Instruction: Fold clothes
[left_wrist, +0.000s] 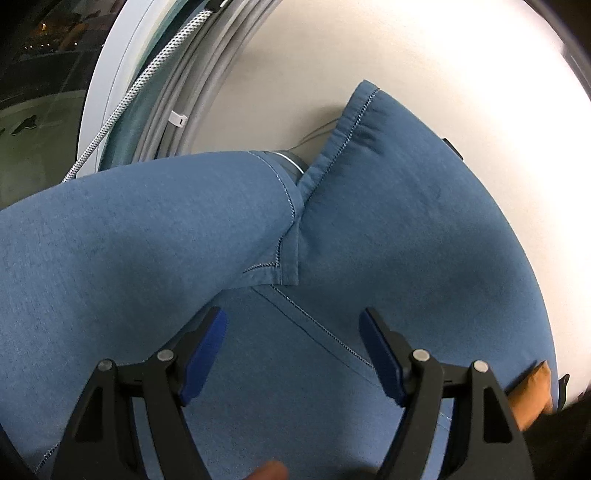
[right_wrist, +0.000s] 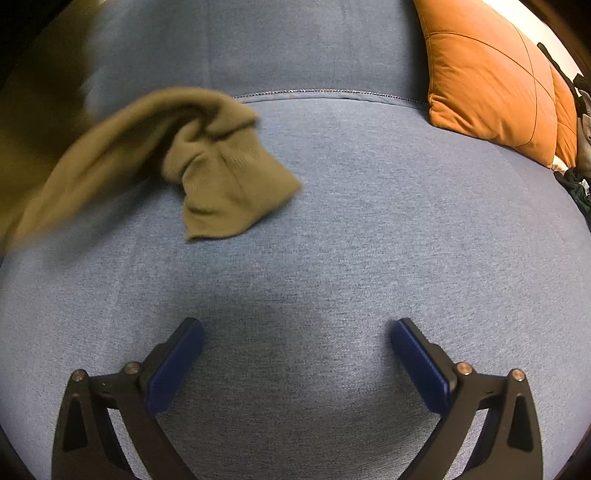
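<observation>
**A:** Across the blue sofa (right_wrist: 332, 221), that's where everything sits: a broad seat in a fine, heathered weave, soft and slightly domed, with a zip-like stitched seam running along where seat meets backrest.

**B:** And in the left wrist view the same sofa (left_wrist: 129, 240) shows its cushion corners, two rounded denim-blue edges with white contrast stitching, meeting in a V. Beyond the sofa, a pale wall (left_wrist: 351, 55), and off the sofa's end a bundle of smooth grey cables (left_wrist: 207, 92) beside a braided black-and-white cord (left_wrist: 147, 74).

**A:** Next in size, the orange pillow (right_wrist: 491, 85) at the sofa's far right corner, propped against the backrest. Plump, smooth, with thin seam lines crossing its face.

**B:** Now the garment: an olive-green garment (right_wrist: 221, 173) lying on the seat toward the sofa's left, bunched and creased, soft knit with a ribbed band at its loose end. Its left part is motion-blurred, so I can't read its shape there.

**A:** Grippers? The right gripper (right_wrist: 295, 347) hovers over bare seat fabric, near the sofa's front, black arms and blue flat pads spread wide, gripping nothing, apart from the garment.

**B:** The left gripper (left_wrist: 293, 332) likewise, pads spread wide above the cushion seam, nothing between them.
</observation>
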